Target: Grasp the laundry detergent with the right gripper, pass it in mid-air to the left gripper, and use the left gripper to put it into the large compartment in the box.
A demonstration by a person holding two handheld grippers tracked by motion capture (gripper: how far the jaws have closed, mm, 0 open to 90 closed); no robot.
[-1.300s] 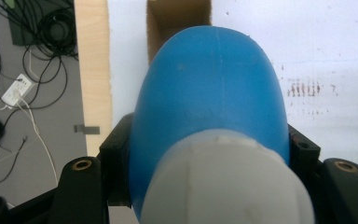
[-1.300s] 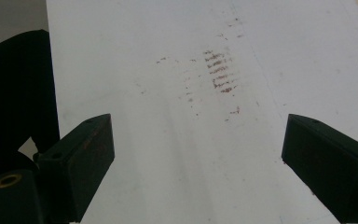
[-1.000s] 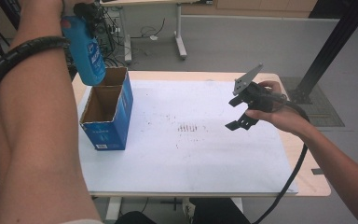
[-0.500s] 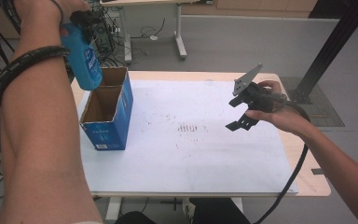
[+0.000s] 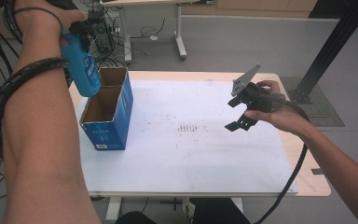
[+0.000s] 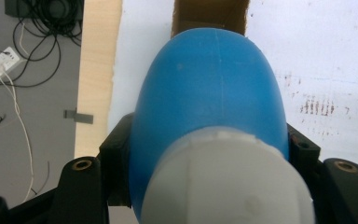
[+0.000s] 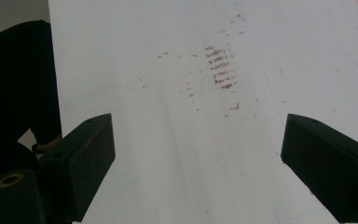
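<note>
High view: left hand-held gripper [image 5: 85, 29] clamped on blue bottle [image 5: 83, 67], base down over the open cardboard box [image 5: 106, 113] at the bench [image 5: 205, 154] left edge, likely to drop it in; bottle sits lower than a second ago
Left gripper view: jaws pinch the bottle's shoulder, box mouth below
Right gripper view: right hand-held gripper [image 7: 196, 158] jaws apart, empty, parked over the white sheet [image 7: 177, 93], unmoved
</note>
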